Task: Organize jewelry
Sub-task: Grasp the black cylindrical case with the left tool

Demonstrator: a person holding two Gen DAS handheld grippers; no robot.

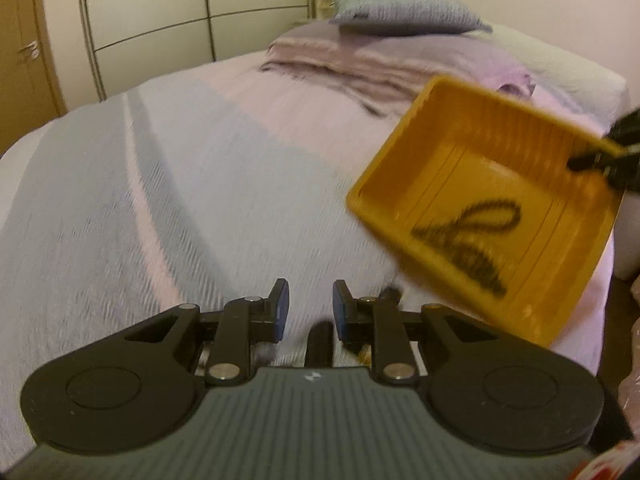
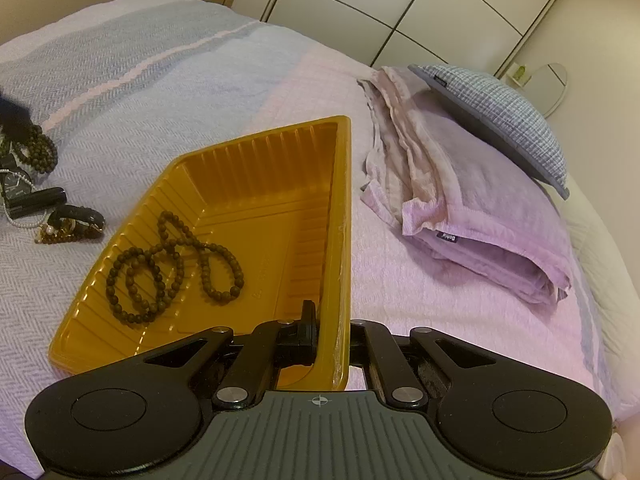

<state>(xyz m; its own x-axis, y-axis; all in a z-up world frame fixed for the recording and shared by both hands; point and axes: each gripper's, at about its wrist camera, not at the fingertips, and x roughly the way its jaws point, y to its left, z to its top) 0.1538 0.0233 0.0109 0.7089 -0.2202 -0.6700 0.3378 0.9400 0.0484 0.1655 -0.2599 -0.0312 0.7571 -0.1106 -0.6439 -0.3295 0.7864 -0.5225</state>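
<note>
Right jaws clamped on tray point(image 2: 340, 240) wall; left jaws apart; jewelry pile point(image 2: 44, 200) beside.

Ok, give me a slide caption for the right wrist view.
Right tongs clamp the yellow tray's rim; a brown bead necklace lies inside.

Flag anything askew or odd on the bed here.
The yellow tray looks tilted, held by one wall in the right tongs. A bead necklace is inside; other jewelry remains heaped on the bedspread.
</note>
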